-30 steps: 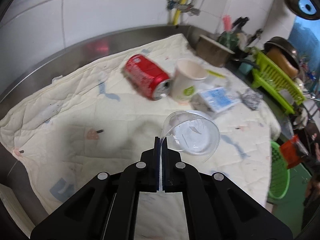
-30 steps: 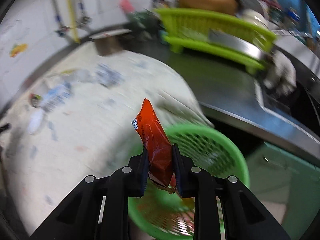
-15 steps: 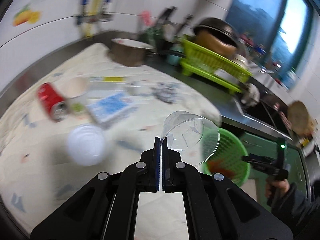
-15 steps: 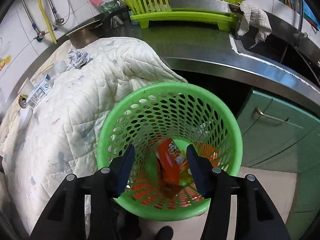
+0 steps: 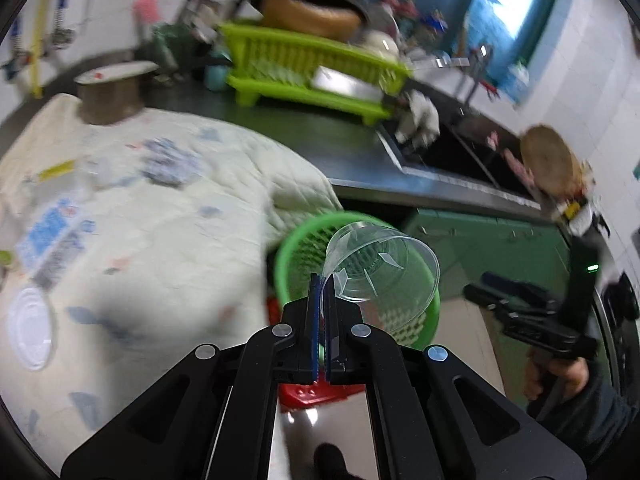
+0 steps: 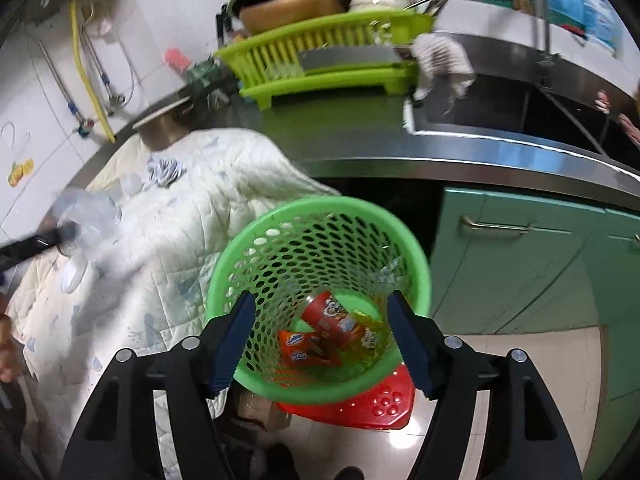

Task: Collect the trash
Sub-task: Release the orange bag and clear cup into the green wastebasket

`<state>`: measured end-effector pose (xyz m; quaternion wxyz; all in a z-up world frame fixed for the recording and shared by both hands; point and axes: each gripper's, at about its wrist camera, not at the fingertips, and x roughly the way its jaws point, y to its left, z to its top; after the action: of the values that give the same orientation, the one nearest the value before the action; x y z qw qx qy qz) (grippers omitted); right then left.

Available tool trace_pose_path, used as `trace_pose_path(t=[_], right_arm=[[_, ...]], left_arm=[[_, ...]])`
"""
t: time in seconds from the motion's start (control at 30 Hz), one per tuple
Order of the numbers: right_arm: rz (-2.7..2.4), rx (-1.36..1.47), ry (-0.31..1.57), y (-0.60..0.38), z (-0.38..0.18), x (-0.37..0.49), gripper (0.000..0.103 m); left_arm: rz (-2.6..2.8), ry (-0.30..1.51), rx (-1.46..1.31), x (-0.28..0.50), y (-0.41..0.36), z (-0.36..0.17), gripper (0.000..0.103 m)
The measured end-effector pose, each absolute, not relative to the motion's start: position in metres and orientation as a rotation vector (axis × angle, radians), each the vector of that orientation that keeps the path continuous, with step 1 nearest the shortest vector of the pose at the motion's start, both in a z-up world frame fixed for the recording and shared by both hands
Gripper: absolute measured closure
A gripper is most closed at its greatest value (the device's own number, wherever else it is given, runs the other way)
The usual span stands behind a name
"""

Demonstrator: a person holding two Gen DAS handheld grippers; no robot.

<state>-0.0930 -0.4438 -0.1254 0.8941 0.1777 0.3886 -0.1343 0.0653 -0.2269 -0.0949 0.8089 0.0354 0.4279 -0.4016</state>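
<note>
Left gripper point(image 5: 320, 292) jaws pinched on rim of clear cup point(image 5: 380, 268), held above green basket point(image 6: 256, 240). Right gripper point(image 6: 320, 320) jaws wide apart, empty. Centre cup over basket mouth before release.

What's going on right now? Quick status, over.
Left gripper shut on clear plastic cup, above green basket. Right gripper open, empty. Snack wrappers in basket. Nothing in the way.

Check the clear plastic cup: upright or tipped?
Tipped. The cup lies on its side, wall pinched by the left gripper, mouth facing the green basket.
</note>
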Motion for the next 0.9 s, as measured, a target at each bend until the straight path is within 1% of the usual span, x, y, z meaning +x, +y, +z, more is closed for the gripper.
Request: trace_pose_path(t=[0.27,0.33,0.5,0.53,0.57,0.6,0.63,0.67,0.9], right_arm=[[-0.297,0.394,0.769,-0.443,-0.116,-0.125,0.036],[-0.295,0.406,0.766,-0.442,-0.115,-0.129,0.036],[-0.294,0.414,0.765,-0.441,-0.115,-0.134,0.036],[-0.291,0.415,0.766,-0.441,-0.116,-0.134,0.036],[-0.290,0.414,0.767,-0.440,-0.115,-0.133,0.036],[-0.289,0.412,0.766,-0.439,-0.115,-0.133,0.036],[-0.285,0.412,0.764,-0.439,-0.114,-0.132,0.036],[-0.281,0.412,0.761,-0.438,-0.113,-0.130,0.036],[-0.251,0.384,0.748,-0.428,-0.104,-0.122,0.036]], left_arm=[[-0.881,1.077,0.170,0.065,-0.293,-0.156,0.102],[-0.873,1.111,0.185,0.065,-0.300,-0.169,0.100],[-0.888,1.149,0.174,0.061,-0.306,-0.182,0.099],[-0.892,1.150,0.171,0.060,-0.305,-0.182,0.098],[-0.888,1.150,0.173,0.059,-0.305,-0.182,0.094],[-0.889,1.150,0.169,0.059,-0.304,-0.182,0.085],[-0.890,1.144,0.160,0.059,-0.302,-0.180,0.079],[-0.889,1.142,0.155,0.060,-0.302,-0.179,0.077],[-0.877,1.123,0.130,0.063,-0.289,-0.168,0.076]])
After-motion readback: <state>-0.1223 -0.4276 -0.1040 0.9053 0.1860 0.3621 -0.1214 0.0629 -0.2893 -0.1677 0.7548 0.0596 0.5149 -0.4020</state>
